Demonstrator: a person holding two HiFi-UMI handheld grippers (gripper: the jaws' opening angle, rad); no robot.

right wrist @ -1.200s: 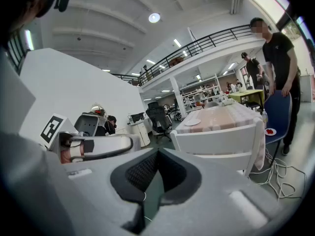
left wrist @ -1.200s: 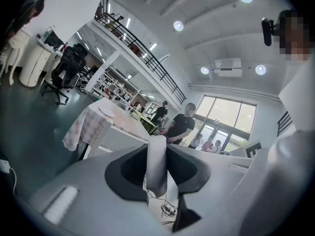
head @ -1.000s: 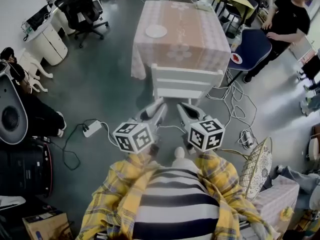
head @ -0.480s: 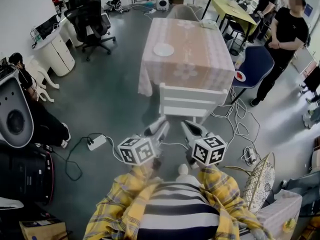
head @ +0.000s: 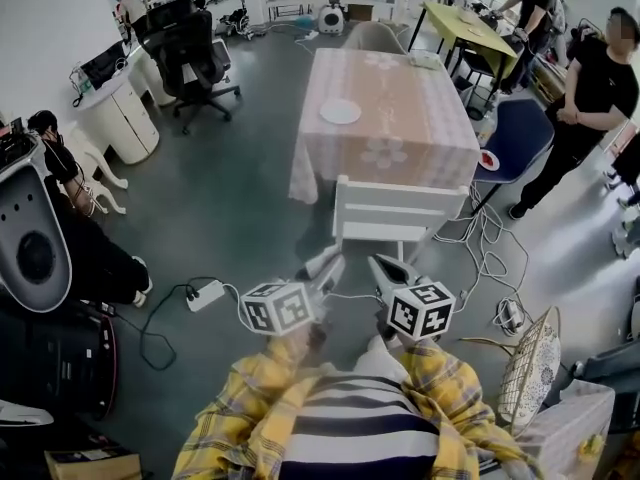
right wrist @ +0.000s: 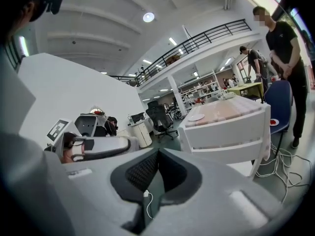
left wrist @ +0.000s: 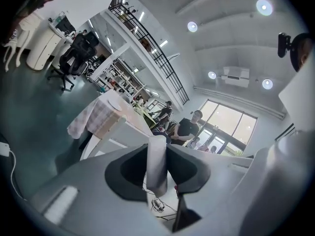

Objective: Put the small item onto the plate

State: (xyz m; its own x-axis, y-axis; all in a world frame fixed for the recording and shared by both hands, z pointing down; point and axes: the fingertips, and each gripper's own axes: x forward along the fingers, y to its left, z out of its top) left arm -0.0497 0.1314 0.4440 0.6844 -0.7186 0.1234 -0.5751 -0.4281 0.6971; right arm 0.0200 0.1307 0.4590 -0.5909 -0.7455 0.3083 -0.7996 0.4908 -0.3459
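My left gripper point(head: 328, 262) is held low in front of the person's body, shut on a small pale flat item point(left wrist: 157, 167) that stands upright between the pads. My right gripper point(head: 384, 265) hangs beside it, shut with nothing between its pads point(right wrist: 147, 168). In the head view the item cannot be made out. The white plate point(head: 340, 112) lies on the far left part of the checked tablecloth point(head: 400, 153), well beyond both grippers. The right gripper view shows the plate point(right wrist: 196, 117) too.
A white chair point(head: 400, 208) stands between the grippers and the table. Cables point(head: 490, 243) and a power strip point(head: 207, 294) lie on the floor. A person in black point(head: 600, 88) stands at the right, an office chair point(head: 195, 43) at the back left.
The table and chair now sit lower and further right in the head view, and more of the room behind shows. Both grippers sit slightly lower in the frame, side by side as before.
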